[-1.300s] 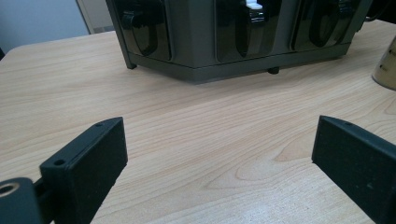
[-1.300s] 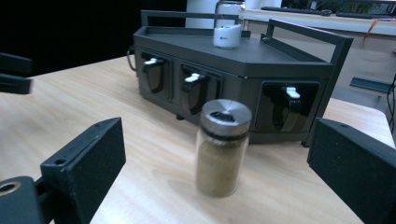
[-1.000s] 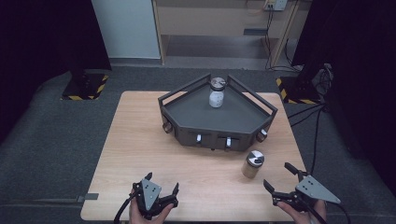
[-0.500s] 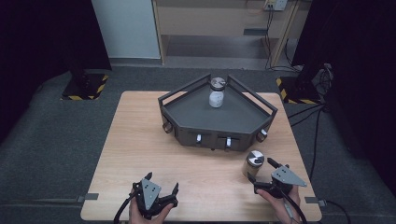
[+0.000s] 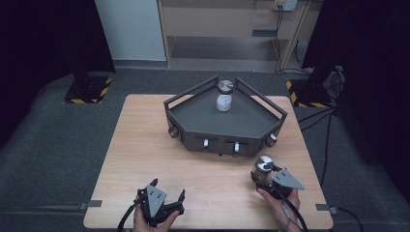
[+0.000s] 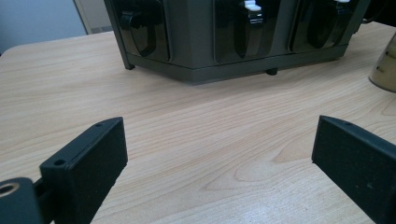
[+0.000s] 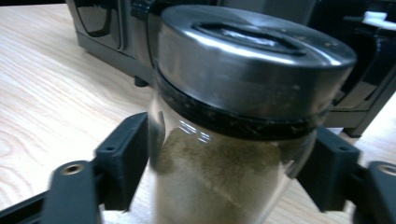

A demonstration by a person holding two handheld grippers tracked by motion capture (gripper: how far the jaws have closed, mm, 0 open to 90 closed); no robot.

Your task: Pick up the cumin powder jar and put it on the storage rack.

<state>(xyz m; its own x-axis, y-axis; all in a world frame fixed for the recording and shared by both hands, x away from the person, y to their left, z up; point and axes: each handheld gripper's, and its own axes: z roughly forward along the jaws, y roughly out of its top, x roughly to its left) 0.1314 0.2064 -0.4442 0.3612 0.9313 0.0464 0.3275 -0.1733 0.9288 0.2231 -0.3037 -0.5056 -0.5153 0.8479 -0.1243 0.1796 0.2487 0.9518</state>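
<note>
1. A dark grey angular rack with raised rails (image 5: 193, 126) sits toward the far edge of the light wooden tabletop (image 5: 145, 145).
2. A glass jar of white powder with a metal lid (image 5: 224, 96) stands upright at the rack's far corner.

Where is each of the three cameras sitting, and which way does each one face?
High view: above the person's side, looking forward and down on the table; both hands with the left claw and right claw show.
Left gripper view: rides on the left claw, facing the grey rack; its two open jaws show.
Right gripper view: rides on the right claw; its jaws have just been closing around the spice jar.
Shared: rack, jar and wooden table show in all three.
</note>
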